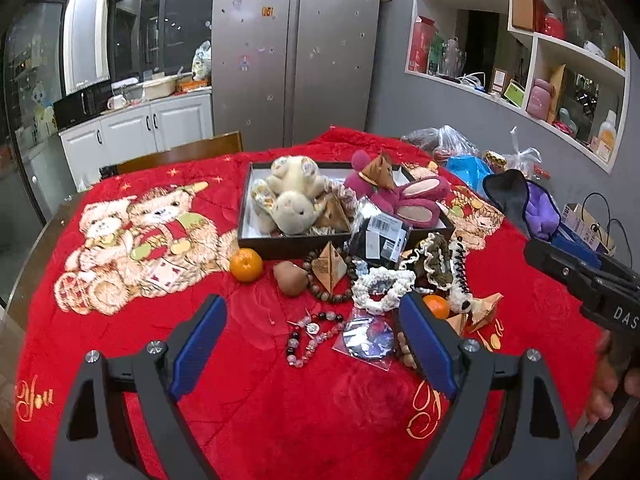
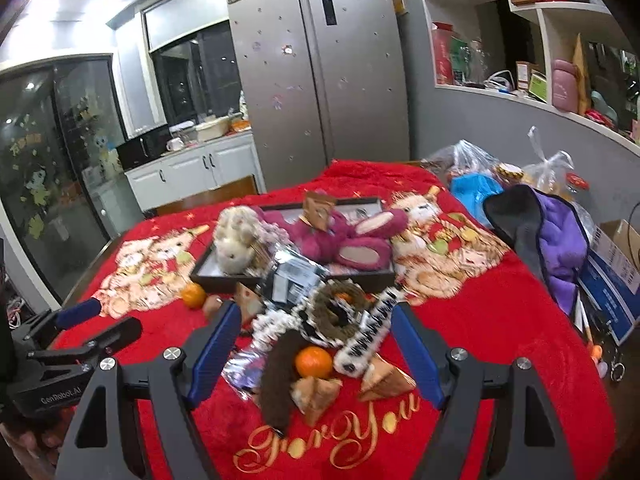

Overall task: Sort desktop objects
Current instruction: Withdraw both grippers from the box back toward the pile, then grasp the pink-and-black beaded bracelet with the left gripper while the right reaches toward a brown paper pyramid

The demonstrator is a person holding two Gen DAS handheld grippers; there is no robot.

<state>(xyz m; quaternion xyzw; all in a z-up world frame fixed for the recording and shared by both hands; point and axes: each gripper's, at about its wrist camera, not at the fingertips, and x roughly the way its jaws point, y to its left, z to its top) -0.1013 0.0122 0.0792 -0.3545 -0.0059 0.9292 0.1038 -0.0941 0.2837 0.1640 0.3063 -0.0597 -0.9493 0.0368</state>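
Left gripper gapes empty; right gripper too — both tilted down.

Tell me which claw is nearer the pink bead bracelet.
Left. The left claw hangs open right over the pink bead bracelet; the right claw is open farther to the right, above a tangerine.

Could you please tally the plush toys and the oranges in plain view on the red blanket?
Plush toys: 2, one cream and one pink, both in the box
Oranges: 2, one left of the clutter and one right of it
Total: 4
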